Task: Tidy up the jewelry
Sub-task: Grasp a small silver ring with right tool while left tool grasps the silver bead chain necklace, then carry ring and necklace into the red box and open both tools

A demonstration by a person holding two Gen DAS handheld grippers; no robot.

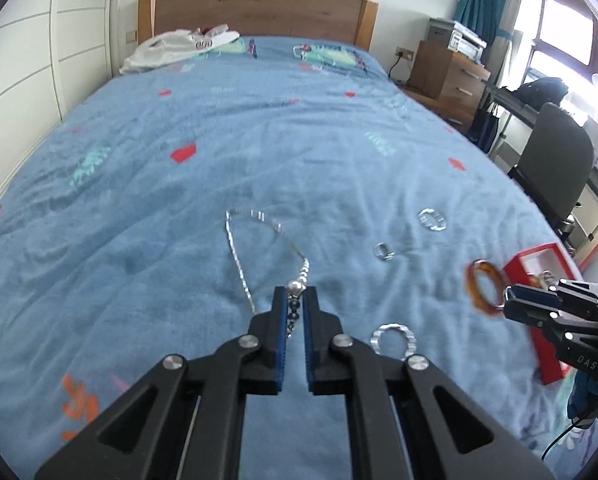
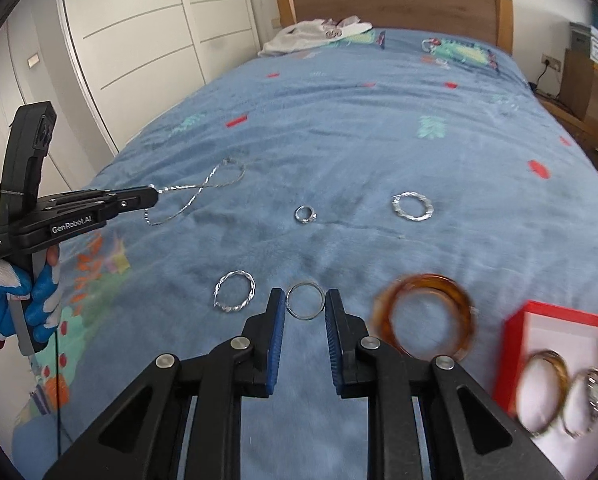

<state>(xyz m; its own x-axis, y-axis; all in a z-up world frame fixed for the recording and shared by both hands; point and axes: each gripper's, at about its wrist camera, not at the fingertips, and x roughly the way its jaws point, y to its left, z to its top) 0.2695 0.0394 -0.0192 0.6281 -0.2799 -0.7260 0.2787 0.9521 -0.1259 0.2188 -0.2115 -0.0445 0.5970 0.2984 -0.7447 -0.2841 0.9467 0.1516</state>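
Your bed (image 2: 339, 128), blue patterned blanket, carries a twisted silver bangle (image 2: 235, 291), thin plain ring (image 2: 305, 301), small silver ring (image 2: 305, 214), flat silver hoop (image 2: 413, 207), a red box (image 2: 515, 336) at the right edge, and white clothing (image 2: 315, 34) by the headboard.

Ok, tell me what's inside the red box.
The red box holds two bangles on its white lining: an amber one and a silvery one beside it. Both are blurred, and the frame edge cuts off the box's right side, so any more pieces there can't be seen.
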